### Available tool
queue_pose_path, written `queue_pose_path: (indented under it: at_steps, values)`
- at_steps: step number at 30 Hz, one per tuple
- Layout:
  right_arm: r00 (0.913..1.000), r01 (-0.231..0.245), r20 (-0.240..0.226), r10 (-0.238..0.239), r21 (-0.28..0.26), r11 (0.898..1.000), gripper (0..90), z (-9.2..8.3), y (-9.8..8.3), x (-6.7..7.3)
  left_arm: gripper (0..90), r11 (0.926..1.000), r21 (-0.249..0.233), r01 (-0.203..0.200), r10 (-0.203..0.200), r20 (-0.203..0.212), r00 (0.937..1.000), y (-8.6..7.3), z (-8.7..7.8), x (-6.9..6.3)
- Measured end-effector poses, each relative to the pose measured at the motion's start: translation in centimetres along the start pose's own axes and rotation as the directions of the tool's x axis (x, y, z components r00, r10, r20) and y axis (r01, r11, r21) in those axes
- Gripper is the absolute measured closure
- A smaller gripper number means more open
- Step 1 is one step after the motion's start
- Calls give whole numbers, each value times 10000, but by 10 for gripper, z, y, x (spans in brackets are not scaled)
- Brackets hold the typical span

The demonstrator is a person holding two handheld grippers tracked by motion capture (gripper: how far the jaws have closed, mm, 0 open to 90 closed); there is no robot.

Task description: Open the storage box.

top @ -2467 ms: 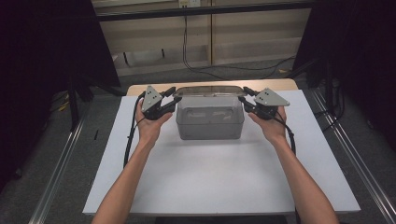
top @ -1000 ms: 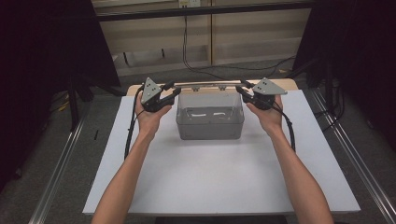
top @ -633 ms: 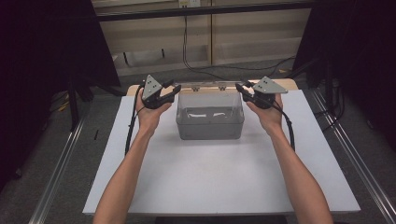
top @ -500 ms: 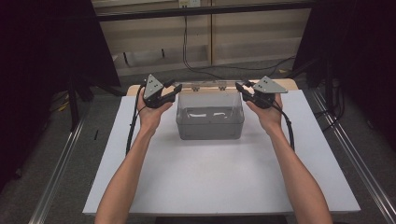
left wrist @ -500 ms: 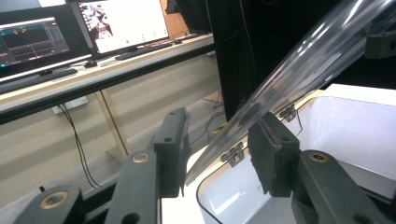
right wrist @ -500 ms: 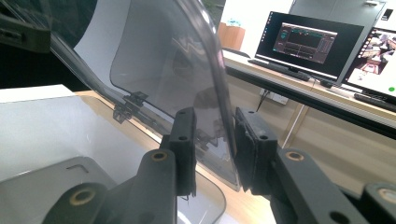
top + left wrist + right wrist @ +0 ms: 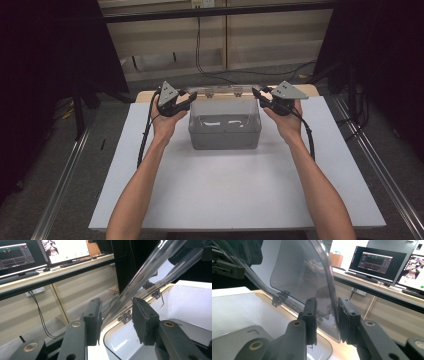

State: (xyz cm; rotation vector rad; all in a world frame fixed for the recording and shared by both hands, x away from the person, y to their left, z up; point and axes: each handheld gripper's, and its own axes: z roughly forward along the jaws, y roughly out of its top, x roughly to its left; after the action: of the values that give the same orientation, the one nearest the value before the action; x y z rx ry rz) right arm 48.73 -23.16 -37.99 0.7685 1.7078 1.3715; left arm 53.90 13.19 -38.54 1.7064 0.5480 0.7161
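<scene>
The work in hand is opening a clear plastic box [image 7: 225, 131] that stands near the far edge of the white table [image 7: 230, 195], about midway between its left and right edges. Judged from how things lie, the opening is well along. The transparent lid [image 7: 223, 91] is off the rim and tipped up and back on the hinges [image 7: 125, 315] along the box's far side, so that in the high view it shows almost edge-on above the back wall. The left tongs [image 7: 189, 100] are at the lid's left end. In the left gripper view the lid's edge runs up between the two black jaws, but a gap shows on each side of it, so I would call these tongs released around the lid, not pinching it. The right tongs [image 7: 258, 96] are at the lid's right end. In the right gripper view the jaws sit close on either side of the lid's curved edge [image 7: 329, 302] and look clenched on it, though the contact on the near jaw is hard to make out. The box body rests flat on the table, and only pale reflections show inside; whether anything lies in it I cannot tell. What seems left is to swing the lid fully back until it rests, then let go on both sides.
</scene>
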Motion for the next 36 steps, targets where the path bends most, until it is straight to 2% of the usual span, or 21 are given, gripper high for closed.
queue_pose_path:
  at_steps: [12,13,14,15,20,24,29,31,32,36]
  values:
    - [10000,-61,3,61,43,10000,708,3,4,-3,663,9999,71,107,-106,-88,9999,-4,4,6]
    - [10000,-50,-10,50,43,10000,709,4,4,-4,667,9999,140,-5,6,-68,10000,-3,5,7]
    - [10000,-39,-10,39,9,10000,710,4,5,-5,672,10000,71,44,-44,-53,10000,-3,6,6]
    - [10000,-50,0,50,12,10000,711,5,5,-5,674,9998,163,-108,108,-44,9999,-2,6,7]
    - [9999,-167,14,167,-36,9999,709,6,4,-6,683,9998,124,-156,157,-49,9999,-1,11,7]
    - [9999,-143,18,144,-86,9999,711,7,4,-7,681,10000,54,20,-20,-92,10000,-2,13,7]
    - [10000,-83,45,83,43,10000,713,9,8,-9,679,9998,154,-122,123,-103,9999,-1,13,7]
    - [9999,-109,52,109,37,9999,713,11,8,-10,682,9999,121,-55,56,-130,9999,-1,13,8]
    - [9999,-129,55,128,54,9999,714,11,9,-10,684,9999,23,113,-113,-154,9998,-1,14,7]
    - [9999,-111,107,111,64,9999,717,14,10,-12,695,10000,69,73,-72,-134,9999,-1,14,11]
